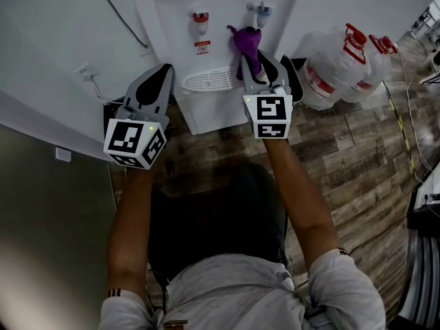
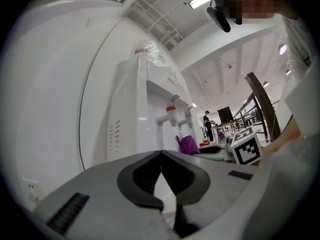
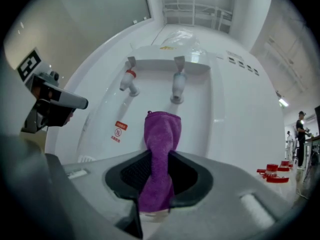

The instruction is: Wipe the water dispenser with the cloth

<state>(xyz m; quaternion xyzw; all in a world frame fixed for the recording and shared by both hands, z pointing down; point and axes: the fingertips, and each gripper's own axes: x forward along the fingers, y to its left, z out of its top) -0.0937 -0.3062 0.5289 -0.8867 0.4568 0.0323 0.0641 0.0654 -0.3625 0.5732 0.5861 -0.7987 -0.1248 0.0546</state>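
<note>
1. The floor [image 1: 357, 143] is wood-look planking in mixed grey and brown tones.
2. A plain white wall [image 1: 55, 33] runs along the floor's far edge and carries a small white socket [image 1: 84, 70].
3. Two clear water jugs [image 1: 337, 64] with red caps sit on the floor at the wall's foot.
4. The white ceiling [image 2: 165, 24] shows exposed beams and a bright strip light [image 2: 199, 0].
5. A dark monitor [image 2: 226, 115] stands far off in the hall.

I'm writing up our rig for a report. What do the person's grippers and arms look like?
The left gripper and right gripper are pale grey tongs lined with black ribbed pads. Each carries a white cube with black square markers and a small green light. The person wears a pale, short-sleeved top.
</note>
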